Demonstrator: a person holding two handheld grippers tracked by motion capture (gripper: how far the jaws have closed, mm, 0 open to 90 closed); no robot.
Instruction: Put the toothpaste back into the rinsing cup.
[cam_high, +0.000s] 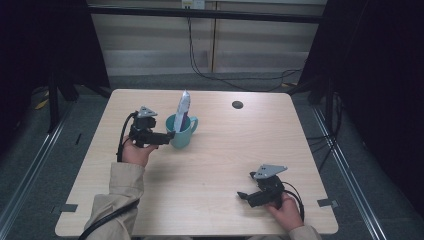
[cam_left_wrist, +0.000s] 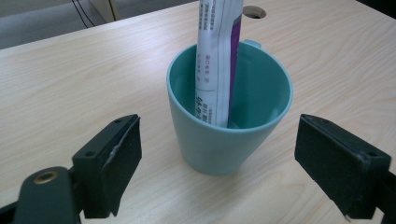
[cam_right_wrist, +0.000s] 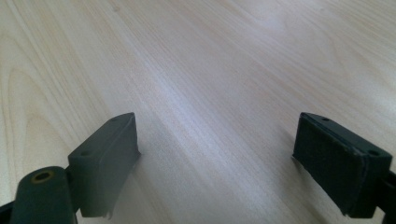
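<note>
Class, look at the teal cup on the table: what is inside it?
A white and purple tube stands upright in the teal cup, leaning on its inner wall. The tube's bottom end and most of the cup's floor stay hidden.

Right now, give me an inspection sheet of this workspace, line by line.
Surface: light wood table, with a round dark grommet hole near the far edge.
Job's things: teal mug upright, with a white and purple tube standing inside it.
Clutter: nothing seen.
Grippers: left hand-held gripper open, jaws either side of the mug, not touching it; right hand-held gripper open over bare table.
Cables: black cable trails from the left hand-held gripper; black wires hang by the back wall.
Surroundings: grey floor, dark curtains at the sides.
</note>
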